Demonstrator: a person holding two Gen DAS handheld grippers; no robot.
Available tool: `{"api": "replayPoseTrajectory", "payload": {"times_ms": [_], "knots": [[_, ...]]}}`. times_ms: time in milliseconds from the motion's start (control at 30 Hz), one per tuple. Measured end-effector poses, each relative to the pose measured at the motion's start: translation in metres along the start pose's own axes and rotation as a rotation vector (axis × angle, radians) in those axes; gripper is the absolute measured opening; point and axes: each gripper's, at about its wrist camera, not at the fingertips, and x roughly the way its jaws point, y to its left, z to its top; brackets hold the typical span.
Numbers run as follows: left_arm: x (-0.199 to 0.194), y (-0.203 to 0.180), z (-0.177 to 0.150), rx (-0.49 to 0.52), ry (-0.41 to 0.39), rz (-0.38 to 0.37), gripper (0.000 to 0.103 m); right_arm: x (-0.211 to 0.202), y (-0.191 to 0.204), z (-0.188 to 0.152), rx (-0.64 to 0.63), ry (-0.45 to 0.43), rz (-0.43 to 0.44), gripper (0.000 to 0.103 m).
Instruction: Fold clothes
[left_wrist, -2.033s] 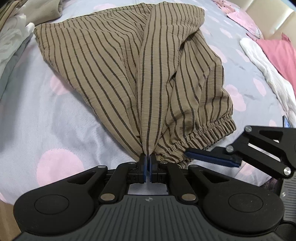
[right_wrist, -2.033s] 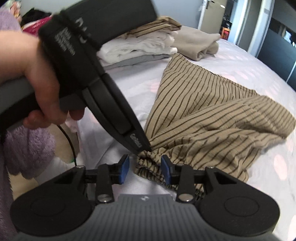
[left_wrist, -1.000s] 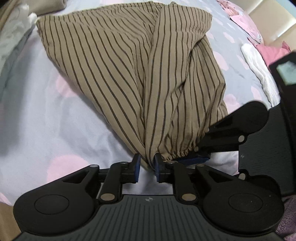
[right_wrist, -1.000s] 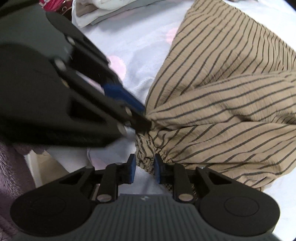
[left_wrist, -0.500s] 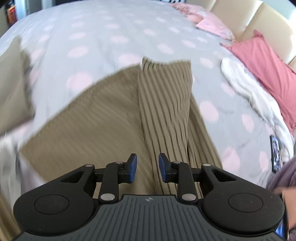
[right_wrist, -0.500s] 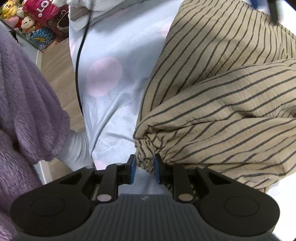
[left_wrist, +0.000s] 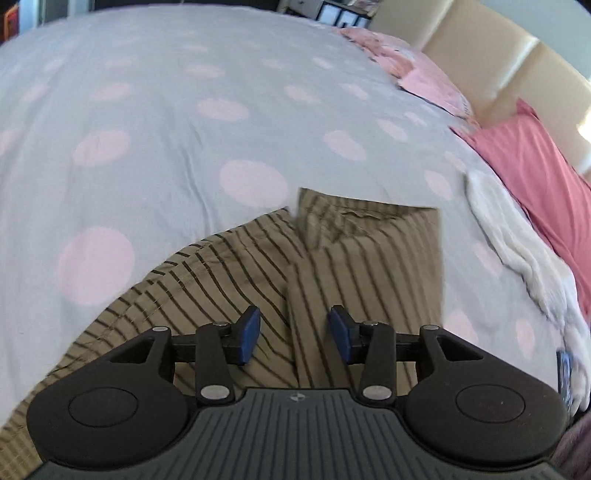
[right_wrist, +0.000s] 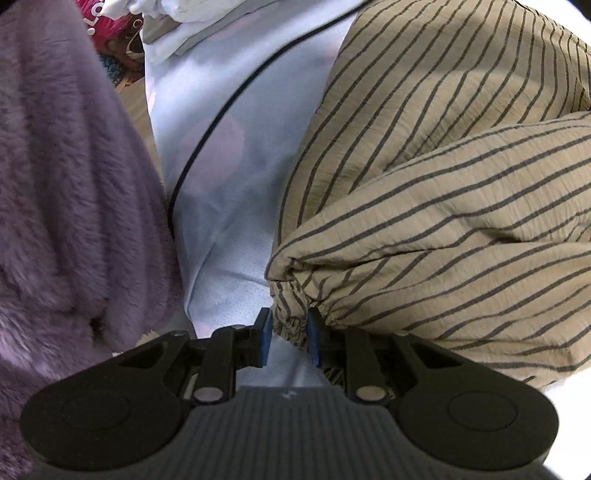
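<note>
- left tongs (left_wrist: 293, 334) spread wide, blue pads (left_wrist: 248, 334) apart, nothing between them, hovering over the striped garment (left_wrist: 332, 280)
- striped garment: tan with thin dark stripes, lying on the bed (left_wrist: 184, 92), which has a pale grey cover with pink dots
- left view: one flat panel of the garment runs straight ahead to a squared far edge; a second section spreads off to the left with a stitched hem showing
- far edge of that panel is a bit rumpled, some blur there
- right tongs (right_wrist: 288, 341) nearly closed, pinching the gathered elastic edge of the striped garment (right_wrist: 443, 221); fabric bunched between the blue pads (right_wrist: 264, 339)
- right view: garment is puffed up in folds to the right of the tongs, upper layer draped over a lower one
- black cable (right_wrist: 207, 147) curves across the bed cover (right_wrist: 229, 240) left of the garment
- purple fuzzy sleeve (right_wrist: 66, 192) fills the left side of right view, close to the tongs
- white fluffy cloth (left_wrist: 517, 258) on the right side of the bed, beside a pink cloth (left_wrist: 532, 162), well apart from the garment
- more pink fabric (left_wrist: 424, 74) near the cream headboard (left_wrist: 480, 55) at the far right
- white folded items (right_wrist: 192, 22) at the top of right view, partly cut off
</note>
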Motion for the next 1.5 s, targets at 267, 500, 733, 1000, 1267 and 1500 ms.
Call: {"api": "replayPoseTrajectory", "payload": {"times_ms": [267, 500, 733, 1000, 1267, 1500], "knots": [[0.011, 0.006, 0.008, -0.022, 0.004, -0.033, 0.000, 0.004, 0.001, 0.003, 0.014, -0.014, 0.030, 0.023], [-0.002, 0.006, 0.007, -0.029, -0.014, 0.001, 0.000, 0.008, 0.016, 0.007, -0.012, -0.018, -0.004, 0.023], [0.003, 0.010, 0.004, -0.104, -0.042, 0.035, 0.042, 0.014, 0.028, 0.012, -0.013, -0.023, -0.024, 0.023], [0.027, 0.018, 0.005, -0.184, -0.003, -0.018, 0.039, 0.020, 0.035, 0.018, -0.004, -0.025, -0.005, 0.023], [0.023, 0.014, 0.004, -0.168, -0.007, -0.028, 0.000, 0.028, 0.044, 0.025, -0.002, -0.029, 0.009, 0.023], [0.008, 0.011, 0.005, -0.157, -0.043, -0.022, 0.000, 0.038, 0.063, 0.031, -0.020, -0.030, -0.017, 0.023]]}}
